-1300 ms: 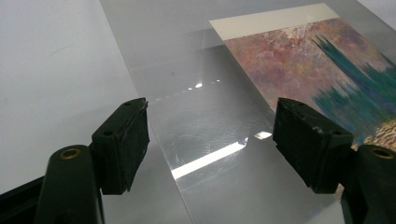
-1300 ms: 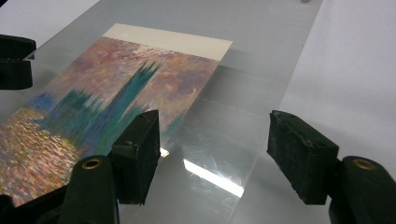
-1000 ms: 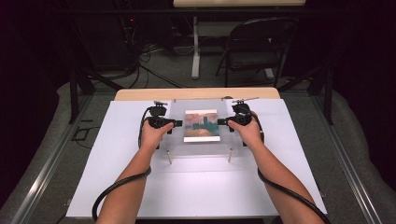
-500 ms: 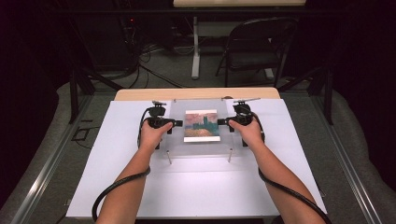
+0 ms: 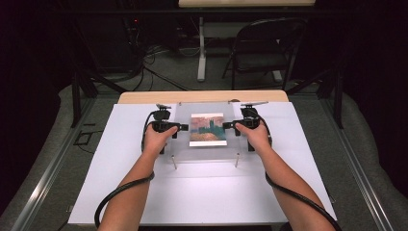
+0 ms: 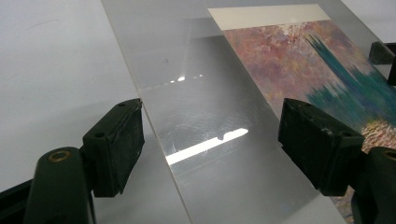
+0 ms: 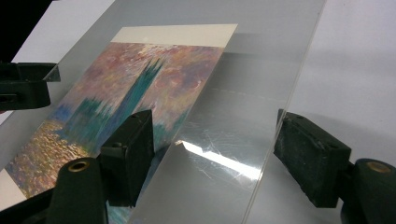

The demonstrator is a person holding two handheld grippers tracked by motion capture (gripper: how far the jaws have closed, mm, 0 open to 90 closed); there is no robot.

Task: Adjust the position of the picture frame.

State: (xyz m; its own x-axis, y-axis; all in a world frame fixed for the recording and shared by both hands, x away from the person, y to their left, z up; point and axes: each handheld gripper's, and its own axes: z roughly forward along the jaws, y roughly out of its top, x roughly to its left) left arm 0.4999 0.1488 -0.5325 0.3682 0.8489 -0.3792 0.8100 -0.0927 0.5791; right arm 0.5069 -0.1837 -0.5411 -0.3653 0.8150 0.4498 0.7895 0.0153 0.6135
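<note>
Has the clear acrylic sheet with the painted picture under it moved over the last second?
No. The clear acrylic sheet keeps its place against the wooden table edge behind it, and both grippers flank it as before.

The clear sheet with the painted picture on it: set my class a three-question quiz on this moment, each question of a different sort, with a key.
1. True or false: the left gripper has its jaws closed tight on the clear sheet.
2. Multiple choice: the picture lies A) near the middle of the sheet, B) on the white table beside the sheet, C) on the chair.
3. Fill in: in the right gripper view, the sheet's edge runs between the jaws of the right gripper, one jaw on each ____ of it.

Key: 1 false, the jaws stand apart, one either side of the sheet's edge; 2 A; 3 side.
</note>
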